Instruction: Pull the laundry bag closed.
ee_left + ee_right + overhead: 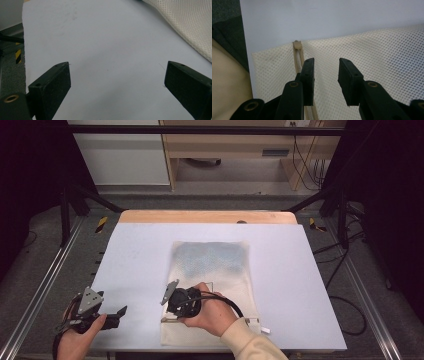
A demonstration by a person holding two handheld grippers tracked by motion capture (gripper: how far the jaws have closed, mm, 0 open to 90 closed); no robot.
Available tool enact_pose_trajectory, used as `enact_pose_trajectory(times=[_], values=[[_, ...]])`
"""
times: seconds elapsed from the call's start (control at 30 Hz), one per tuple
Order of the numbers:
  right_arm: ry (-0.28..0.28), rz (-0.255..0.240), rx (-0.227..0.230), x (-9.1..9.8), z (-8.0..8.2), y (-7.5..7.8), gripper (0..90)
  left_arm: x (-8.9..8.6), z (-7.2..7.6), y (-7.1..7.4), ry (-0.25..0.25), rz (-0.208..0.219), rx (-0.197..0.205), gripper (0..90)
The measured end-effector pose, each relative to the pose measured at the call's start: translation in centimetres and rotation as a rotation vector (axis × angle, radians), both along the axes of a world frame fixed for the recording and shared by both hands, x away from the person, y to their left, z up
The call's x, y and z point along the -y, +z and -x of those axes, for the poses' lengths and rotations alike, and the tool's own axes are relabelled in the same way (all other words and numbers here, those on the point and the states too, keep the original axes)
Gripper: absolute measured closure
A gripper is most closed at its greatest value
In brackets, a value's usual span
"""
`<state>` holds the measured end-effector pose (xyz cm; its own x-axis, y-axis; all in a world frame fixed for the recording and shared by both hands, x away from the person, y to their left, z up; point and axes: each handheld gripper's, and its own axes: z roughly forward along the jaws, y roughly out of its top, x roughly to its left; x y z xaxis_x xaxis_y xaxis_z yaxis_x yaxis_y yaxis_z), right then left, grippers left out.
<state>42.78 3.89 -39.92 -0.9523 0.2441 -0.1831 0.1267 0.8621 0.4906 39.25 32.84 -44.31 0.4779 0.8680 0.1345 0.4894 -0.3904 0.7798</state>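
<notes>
Broadly, a pale blue table (135, 255) carries a cream mesh bag (215, 285) lying flat at its middle, long axis running away from the person, with a bluish patch showing through the far half; a zipper (298, 56) runs along the bag's near end, and its tan stop (297, 45) sits close to the bag's corner.

The right gripper (176, 306) rests over the bag's near-left corner, held by the right hand (212, 312); in the right gripper view its jaws stand narrowly apart, gripping nothing, one jaw lying right on the zipper line and the other on plain mesh beside it; the zipper runs roughly along the jaws' own direction, so the stop lies just ahead of the tips. A small white tab (264, 330) lies at the bag's near-right corner, possibly the pull, though I cannot tell.

The left gripper (112, 315) hovers near the table's near-left edge, well apart from the bag; its jaws are wide, holding nothing, and in its own view the bag's edge (190, 27) lies ahead and off to one side.

My judgement: the right gripper is far nearer the zipper, so any grip on it likely falls to that side, needing only a slight shift sideways to bracket the zipper; the left would have to travel across bare table to pin the mesh.
</notes>
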Motion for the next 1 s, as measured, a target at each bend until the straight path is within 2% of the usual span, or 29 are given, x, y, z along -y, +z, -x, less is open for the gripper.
enact_pose_trajectory(times=[0.27, 0.6, 1.0], values=[[0.026, 0.003, -0.024, -0.9, -0.1, -0.4, 74.5, 0.0, -0.1, -0.1, 0.002, -0.005, -0.007, 6.6], [0.054, 0.020, -0.052, -2.0, -0.2, -0.4, 75.4, 0.1, -0.2, -0.1, -0.002, 0.001, -0.014, 6.8], [0.094, 0.040, -0.114, -4.1, -0.2, -2.0, 74.7, 0.2, -0.2, 0.0, -0.018, 0.007, -0.026, 7.4]])
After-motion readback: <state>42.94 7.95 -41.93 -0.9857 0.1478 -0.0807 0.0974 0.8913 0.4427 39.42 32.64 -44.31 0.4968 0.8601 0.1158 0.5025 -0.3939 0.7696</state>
